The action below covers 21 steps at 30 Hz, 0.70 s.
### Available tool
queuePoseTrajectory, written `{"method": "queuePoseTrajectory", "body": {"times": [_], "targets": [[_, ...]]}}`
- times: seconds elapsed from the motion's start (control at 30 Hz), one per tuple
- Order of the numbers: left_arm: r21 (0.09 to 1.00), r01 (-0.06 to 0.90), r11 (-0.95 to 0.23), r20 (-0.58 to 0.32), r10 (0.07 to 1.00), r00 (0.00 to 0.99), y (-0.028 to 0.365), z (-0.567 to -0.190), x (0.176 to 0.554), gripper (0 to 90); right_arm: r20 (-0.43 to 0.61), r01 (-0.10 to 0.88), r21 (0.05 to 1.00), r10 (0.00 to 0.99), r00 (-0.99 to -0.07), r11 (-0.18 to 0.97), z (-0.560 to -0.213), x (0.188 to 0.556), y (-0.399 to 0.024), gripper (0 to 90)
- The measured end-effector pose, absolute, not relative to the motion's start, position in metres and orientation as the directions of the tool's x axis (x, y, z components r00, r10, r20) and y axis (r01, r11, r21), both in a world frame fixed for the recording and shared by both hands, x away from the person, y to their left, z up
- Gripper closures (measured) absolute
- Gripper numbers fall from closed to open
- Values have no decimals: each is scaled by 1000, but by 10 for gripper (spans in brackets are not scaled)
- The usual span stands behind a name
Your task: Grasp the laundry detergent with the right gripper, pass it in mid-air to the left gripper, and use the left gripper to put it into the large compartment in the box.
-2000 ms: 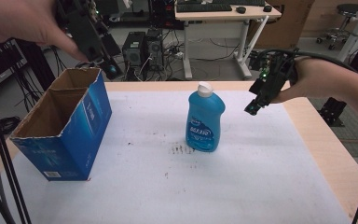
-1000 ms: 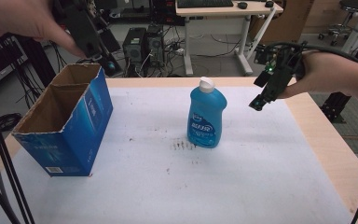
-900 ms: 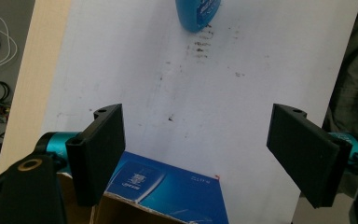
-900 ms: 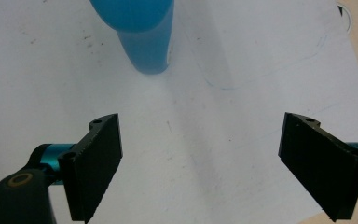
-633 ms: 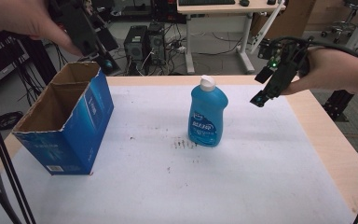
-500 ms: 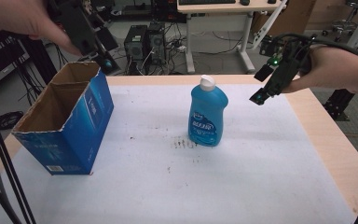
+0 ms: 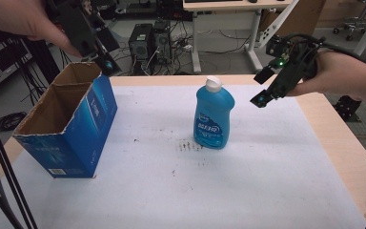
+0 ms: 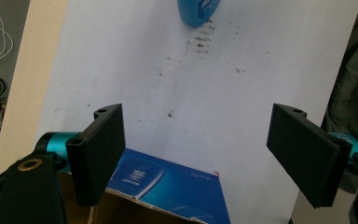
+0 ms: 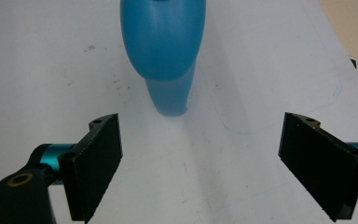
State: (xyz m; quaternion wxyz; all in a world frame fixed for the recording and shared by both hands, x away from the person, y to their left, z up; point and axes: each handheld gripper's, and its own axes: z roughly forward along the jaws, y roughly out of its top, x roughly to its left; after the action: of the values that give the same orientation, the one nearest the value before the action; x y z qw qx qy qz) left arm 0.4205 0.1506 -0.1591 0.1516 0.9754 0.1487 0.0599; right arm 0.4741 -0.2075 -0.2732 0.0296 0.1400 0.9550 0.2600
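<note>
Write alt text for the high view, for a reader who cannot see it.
A blue soap bottle with a white cap stands upright mid-table on a white mat. An open blue cardboard box stands at its left. The left gripper hangs above the box; the right gripper, open, is beside the bottle, apart from it.

Your table: light wood top, white sheet over most of it, dark smudges mid-sheet. Blue dish-soap bottle stands upright on sheet, ahead of your right jaws, centred between them. Open blue cardboard box sits on sheet, its rim just below your left jaws, bottle far ahead.
</note>
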Motion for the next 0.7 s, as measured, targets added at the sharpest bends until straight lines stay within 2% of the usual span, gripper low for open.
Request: {"method": "queuePoseTrajectory", "body": {"times": [0.33,0.7], "targets": [[305,269,-913,68,303,950,150,-161,421,195,50,253,546,271,-961,798,-289,470,-198,126],[301,261,-917,70,294,953,148,-162,420,195,57,248,549,259,-964,799,-302,468,-185,126]]}}
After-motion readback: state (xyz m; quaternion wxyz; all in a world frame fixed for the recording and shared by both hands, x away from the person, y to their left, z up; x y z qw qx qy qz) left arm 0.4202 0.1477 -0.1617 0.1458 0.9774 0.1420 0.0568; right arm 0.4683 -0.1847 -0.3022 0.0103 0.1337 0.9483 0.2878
